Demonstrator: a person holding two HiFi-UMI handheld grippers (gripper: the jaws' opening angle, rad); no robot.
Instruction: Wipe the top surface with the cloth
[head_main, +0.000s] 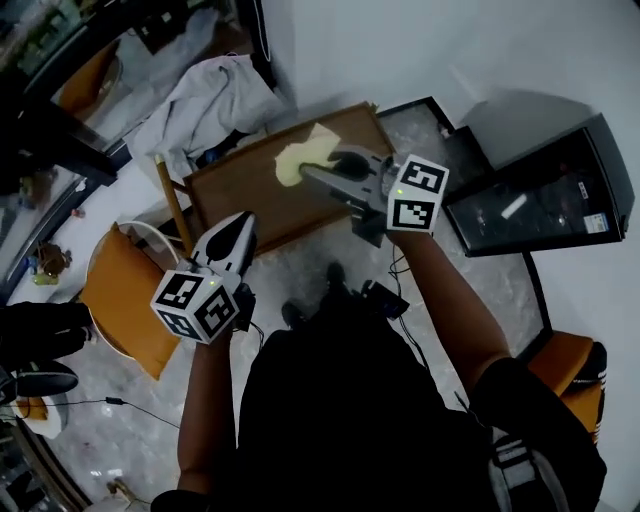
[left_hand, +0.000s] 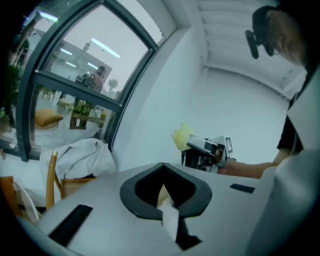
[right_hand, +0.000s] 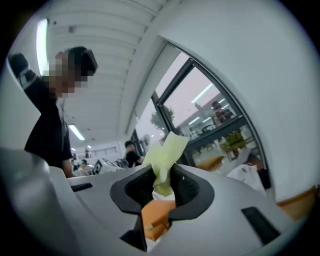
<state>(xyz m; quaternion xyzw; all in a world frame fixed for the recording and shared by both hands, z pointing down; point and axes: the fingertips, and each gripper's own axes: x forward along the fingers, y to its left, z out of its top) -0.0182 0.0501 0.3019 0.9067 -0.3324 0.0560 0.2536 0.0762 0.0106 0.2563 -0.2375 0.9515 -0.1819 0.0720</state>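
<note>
Crumpled pale-yellow cloth (right_hand: 164, 160), jaw-pinched

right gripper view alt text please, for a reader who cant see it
The right gripper has its jaws shut on a pale yellow cloth that sticks up between them. Behind are a white wall, a window and, at left, a person in black.

Black shirt (head_main: 340, 400); grey left gripper (head_main: 243, 222) and right gripper (head_main: 338, 160) bear black-and-white cubes (head_main: 196, 304).
</note>
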